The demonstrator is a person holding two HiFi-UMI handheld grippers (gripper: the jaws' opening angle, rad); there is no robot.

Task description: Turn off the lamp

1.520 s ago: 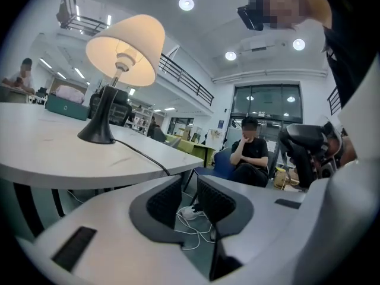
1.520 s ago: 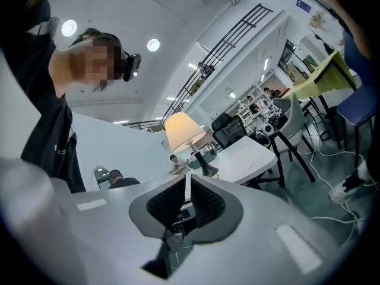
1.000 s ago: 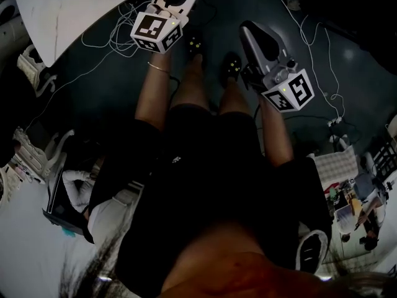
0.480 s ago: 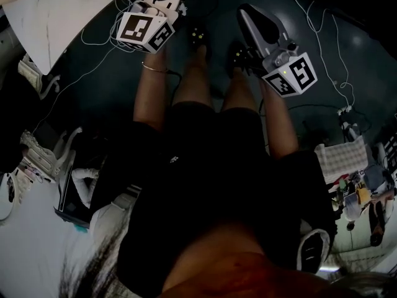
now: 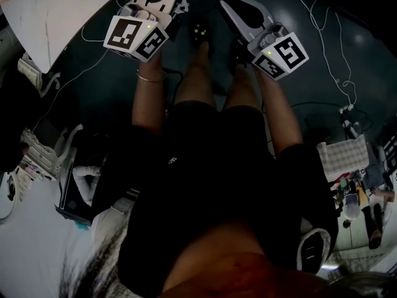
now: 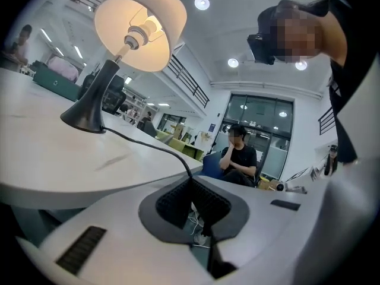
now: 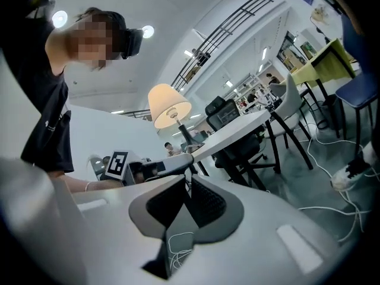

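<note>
At the worktop (image 6: 47, 153) edge, left tongs (image 6: 190, 180) had just closed, seemingly pinching the cord (image 6: 143, 142) of the lit lamp (image 6: 139, 28) standing there, probably to steady it; right tongs (image 7: 187, 177) shut, empty.

The head view looks steeply down the person's body to the floor (image 5: 99, 73), with the white table (image 5: 56, 11) in its upper left corner. The left gripper view sits low beside that table (image 6: 53, 153), facing up at the nearby lamp (image 6: 139, 25) in its upper left, whose cord (image 6: 148, 145) runs to its jaws. The right gripper view looks level from farther back, sharing lamp (image 7: 169, 113) and table (image 7: 237, 127) near its centre.
</note>
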